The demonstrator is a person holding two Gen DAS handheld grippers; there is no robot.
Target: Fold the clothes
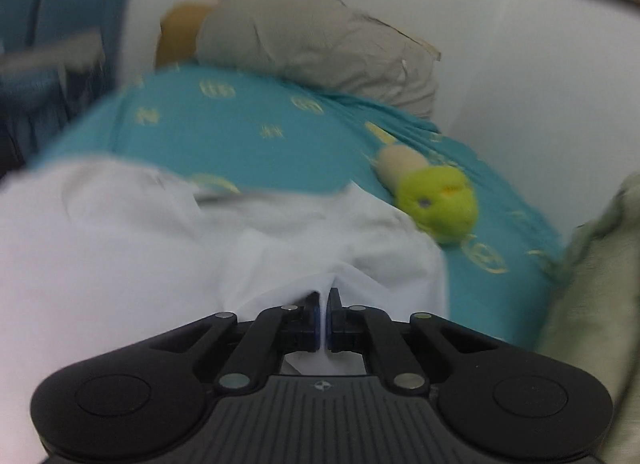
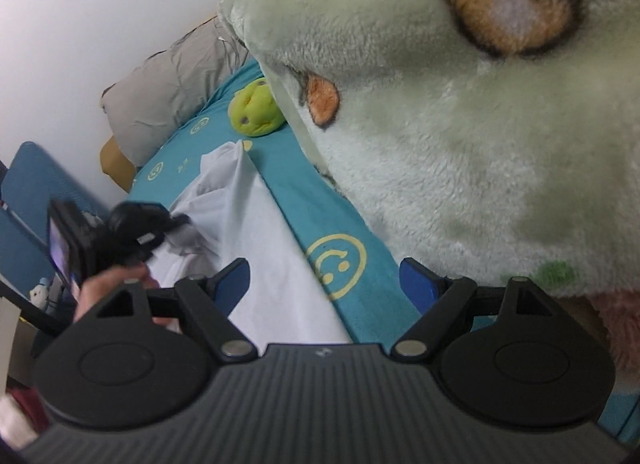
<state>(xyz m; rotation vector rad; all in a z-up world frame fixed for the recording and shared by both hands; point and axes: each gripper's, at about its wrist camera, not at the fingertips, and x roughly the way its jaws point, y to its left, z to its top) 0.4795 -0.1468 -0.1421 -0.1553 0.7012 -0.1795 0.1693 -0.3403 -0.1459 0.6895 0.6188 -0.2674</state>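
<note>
**Left tongs gripping white garment on bed; right tongs standing open**

The white garment (image 1: 168,248) is lying spread on a bed covered by a teal sheet (image 1: 248,136) printed with yellow smiley faces. In the left wrist view, the garment is filling the near and left part of the scene, with the sheet showing beyond it and to the right.

The left tongs (image 1: 324,314) are pinching a raised fold of the white cloth; the blue pads are pressed together with the fabric between them, and the cloth is tenting up toward the grip. In the right wrist view, the left tongs (image 2: 176,222) are appearing at the left edge of the garment (image 2: 256,248), with the person's hand (image 2: 108,288) behind them.

The right tongs (image 2: 326,284) are standing wide open, holding nothing. Between their fingers, the right edge of the garment and a yellow smiley face on the sheet (image 2: 288,184) are showing. Whether the fingertips are touching the bed cannot be told.

A green plush toy (image 1: 440,200) is lying on the sheet beyond the garment, to the right. A grey pillow (image 1: 320,48) is sitting at the far end of the bed against a white wall (image 1: 500,64). A pale green fleece blanket (image 2: 460,124) is heaped along the right side of the bed. The left wrist view is blurred.
</note>
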